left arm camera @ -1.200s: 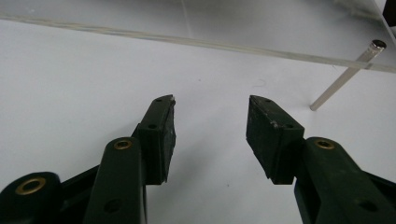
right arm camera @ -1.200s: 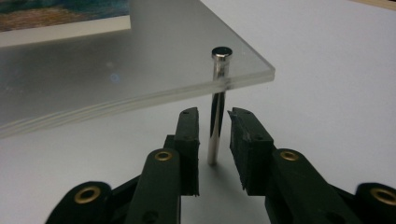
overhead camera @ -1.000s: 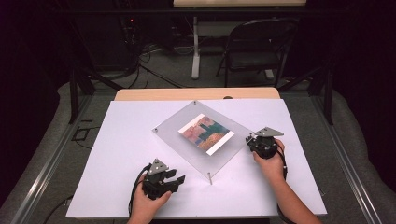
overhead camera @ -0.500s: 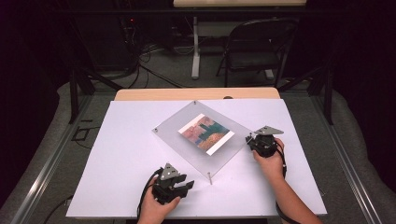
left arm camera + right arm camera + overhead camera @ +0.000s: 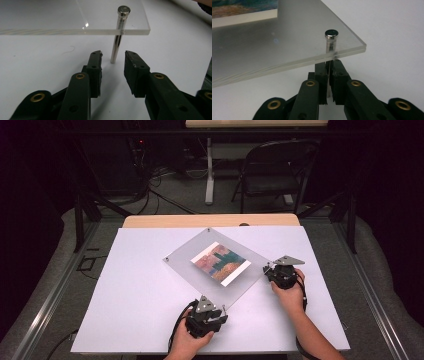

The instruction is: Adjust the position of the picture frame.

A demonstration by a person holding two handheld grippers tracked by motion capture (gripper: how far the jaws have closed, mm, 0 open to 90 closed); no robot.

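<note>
Two hand-held grippers work a clear acrylic frame (image 5: 220,265) lying mid-tabletop (image 5: 130,310). Nearest, the left hand-held gripper (image 5: 113,61), jaws apart and just closing, flanks one metal standoff (image 5: 117,42); farther right, the right hand-held gripper (image 5: 328,65) clamps another post (image 5: 331,41).

White tabletop (image 5: 140,295) over a wooden table, its tan edge (image 5: 165,221) showing at the far side. On the white surface, standing on thin metal posts (image 5: 116,45), a clear acrylic frame (image 5: 187,257), turned cornerwise; beside that post, perhaps a stray thread (image 5: 70,50).
</note>
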